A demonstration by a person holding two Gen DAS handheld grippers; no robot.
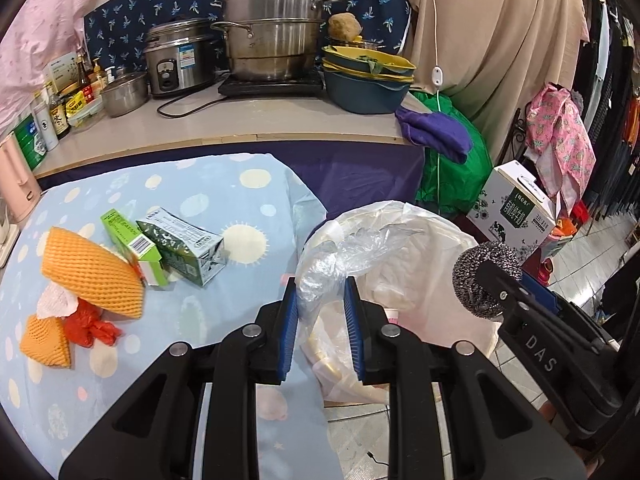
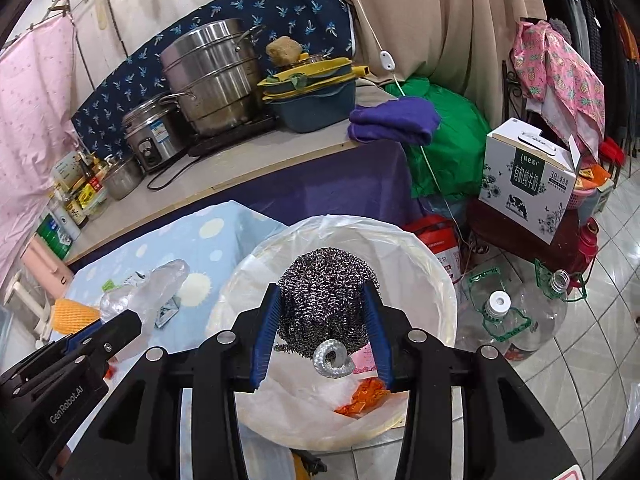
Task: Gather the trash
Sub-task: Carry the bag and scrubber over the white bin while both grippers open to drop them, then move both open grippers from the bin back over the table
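Your right gripper [image 2: 322,300]: clamped on a steel wool scourer [image 2: 326,312], held directly over the lined trash bin [image 2: 436,280], orange scraps below its tips. Your left gripper [image 1: 320,296]: pinching a crumpled clear plastic bag [image 1: 352,248] at the bin's near rim. Remaining trash, left of that gripper on the spotted cloth [image 1: 224,184]: orange foam nets [image 1: 92,272], red bag [image 1: 90,326], green carton [image 1: 132,246], milk carton [image 1: 184,250].

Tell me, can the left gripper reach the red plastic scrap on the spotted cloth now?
Probably not right away. The left gripper is shut on a clear plastic bag, so its jaws are occupied. The red plastic scrap itself lies uncovered on the spotted cloth.
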